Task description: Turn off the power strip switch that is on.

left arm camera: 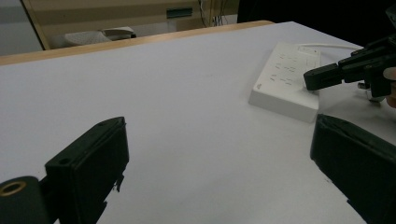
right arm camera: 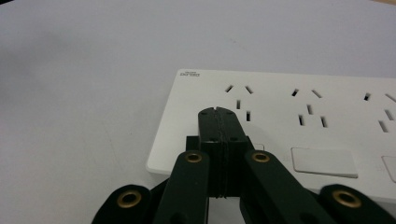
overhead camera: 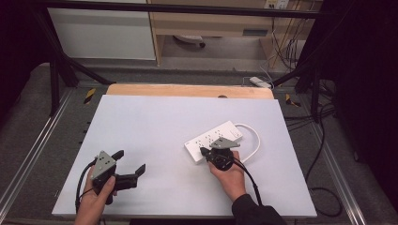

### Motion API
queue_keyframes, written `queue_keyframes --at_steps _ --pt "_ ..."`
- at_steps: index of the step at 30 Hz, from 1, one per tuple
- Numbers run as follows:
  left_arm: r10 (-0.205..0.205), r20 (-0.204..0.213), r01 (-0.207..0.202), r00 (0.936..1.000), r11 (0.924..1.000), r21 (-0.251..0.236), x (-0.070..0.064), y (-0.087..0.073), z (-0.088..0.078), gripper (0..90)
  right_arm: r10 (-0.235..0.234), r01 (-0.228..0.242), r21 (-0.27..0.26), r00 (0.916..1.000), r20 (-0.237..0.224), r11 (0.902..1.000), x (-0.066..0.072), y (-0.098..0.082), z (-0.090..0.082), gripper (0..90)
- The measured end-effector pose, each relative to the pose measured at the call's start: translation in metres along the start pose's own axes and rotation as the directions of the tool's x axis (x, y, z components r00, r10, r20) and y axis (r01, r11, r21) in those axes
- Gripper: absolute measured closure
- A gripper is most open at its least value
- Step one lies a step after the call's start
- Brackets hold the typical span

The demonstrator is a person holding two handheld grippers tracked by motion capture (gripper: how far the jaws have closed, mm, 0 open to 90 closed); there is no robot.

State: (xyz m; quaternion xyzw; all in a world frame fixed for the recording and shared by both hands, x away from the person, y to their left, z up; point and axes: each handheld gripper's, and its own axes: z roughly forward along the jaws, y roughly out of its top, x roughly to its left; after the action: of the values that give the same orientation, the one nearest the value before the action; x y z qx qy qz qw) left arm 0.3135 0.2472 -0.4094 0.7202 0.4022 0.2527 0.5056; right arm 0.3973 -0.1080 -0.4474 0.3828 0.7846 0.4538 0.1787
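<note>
A white power strip [overhead camera: 213, 138] lies slantwise on the white table [overhead camera: 155, 117], right of centre, its white cable [overhead camera: 255, 140] looping behind it. My right gripper [overhead camera: 203, 151] is shut with nothing between its jaws. In the right gripper view its joined tips [right arm camera: 218, 112] rest over the near end of the strip [right arm camera: 299, 121], beside the first sockets and close to a rocker switch [right arm camera: 324, 162]. My left gripper [overhead camera: 130, 161] is held low at the table's front left, open and empty. In the left gripper view its jaws stand wide apart [left arm camera: 219, 154], with the strip [left arm camera: 285, 79] and the right gripper [left arm camera: 312, 78] farther off.
A wooden edge [overhead camera: 187, 90] borders the table's far side. Black frame posts stand at both back corners. Cables and a white adapter [overhead camera: 259, 82] lie on the floor beyond and to the right. Bare tabletop stretches between the two grippers and across the left half.
</note>
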Motion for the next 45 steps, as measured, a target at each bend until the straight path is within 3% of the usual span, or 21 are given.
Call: queue_keyframes --at_steps 19,36,45 --pt "-0.001 0.001 0.001 1.0000 1.0000 0.004 0.000 0.000 0.000 4.3 -0.017 0.017 -0.012 0.9998 -0.005 0.9998 0.004 -0.004 0.002 90.0" --pt "-0.013 0.002 0.013 0.9999 0.9999 0.004 0.001 -0.001 0.002 4.3 -0.008 0.008 0.007 0.9999 -0.015 0.9999 0.003 0.000 0.005 90.0" --pt "-0.012 -0.003 0.012 0.9999 0.9999 0.004 0.001 0.000 0.002 4.3 -0.007 0.007 -0.010 0.9997 -0.023 0.9999 0.004 0.009 0.004 90.0"
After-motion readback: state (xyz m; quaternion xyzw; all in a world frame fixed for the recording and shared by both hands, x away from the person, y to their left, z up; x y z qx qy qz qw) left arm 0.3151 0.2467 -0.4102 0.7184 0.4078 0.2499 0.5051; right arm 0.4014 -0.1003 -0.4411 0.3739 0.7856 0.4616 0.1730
